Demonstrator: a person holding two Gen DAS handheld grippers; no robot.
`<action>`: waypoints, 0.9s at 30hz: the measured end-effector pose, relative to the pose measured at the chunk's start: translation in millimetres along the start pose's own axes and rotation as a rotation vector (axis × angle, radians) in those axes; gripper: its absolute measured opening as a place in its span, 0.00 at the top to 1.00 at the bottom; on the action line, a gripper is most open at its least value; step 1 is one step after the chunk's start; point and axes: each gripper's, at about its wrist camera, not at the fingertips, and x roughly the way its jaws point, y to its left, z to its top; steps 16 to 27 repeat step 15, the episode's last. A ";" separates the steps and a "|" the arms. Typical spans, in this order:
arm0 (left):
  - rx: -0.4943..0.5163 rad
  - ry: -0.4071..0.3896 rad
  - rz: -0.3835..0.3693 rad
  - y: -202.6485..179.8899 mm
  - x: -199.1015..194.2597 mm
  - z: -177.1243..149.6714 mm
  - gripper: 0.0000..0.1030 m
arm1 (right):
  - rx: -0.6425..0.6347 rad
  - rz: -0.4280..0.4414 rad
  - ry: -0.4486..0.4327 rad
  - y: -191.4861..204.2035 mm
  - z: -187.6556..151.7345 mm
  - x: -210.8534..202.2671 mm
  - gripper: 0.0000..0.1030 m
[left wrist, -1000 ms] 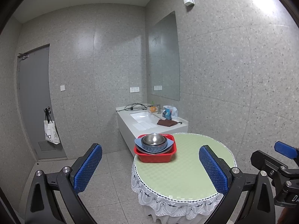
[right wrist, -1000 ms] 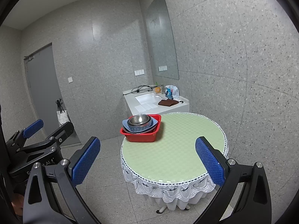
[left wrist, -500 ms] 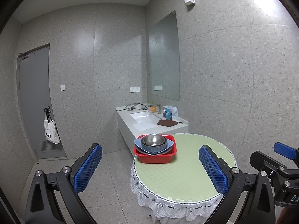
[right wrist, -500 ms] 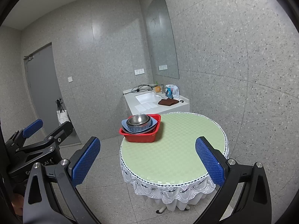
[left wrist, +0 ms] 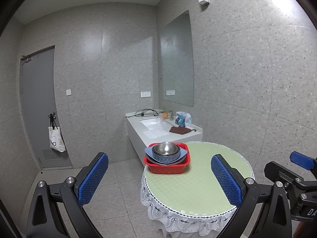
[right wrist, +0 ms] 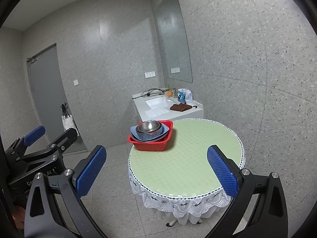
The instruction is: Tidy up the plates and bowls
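A red plastic basin (left wrist: 167,167) (right wrist: 152,145) sits at the far left edge of a round table with a green cloth (left wrist: 196,182) (right wrist: 186,158). In it lie a blue plate (left wrist: 183,154) (right wrist: 133,131) and a steel bowl (left wrist: 165,149) (right wrist: 148,127) stacked on top. My left gripper (left wrist: 159,180) is open and empty, well short of the table. My right gripper (right wrist: 156,171) is open and empty, also held back from the table.
A white sink counter (left wrist: 158,127) with a brown cloth (left wrist: 179,130), a cable and bottles stands behind the table. A grey door (left wrist: 37,107) with a hanging tote bag (left wrist: 56,141) is at the left. Tiled floor (left wrist: 122,186) surrounds the table.
Both views have shifted slightly; the table and basin sit a little further right in the frames. Both grippers stay open and empty.
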 end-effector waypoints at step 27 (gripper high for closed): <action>-0.010 0.006 0.011 15.8 30.4 4.0 0.01 | -0.002 0.011 0.017 2.8 4.6 26.6 0.00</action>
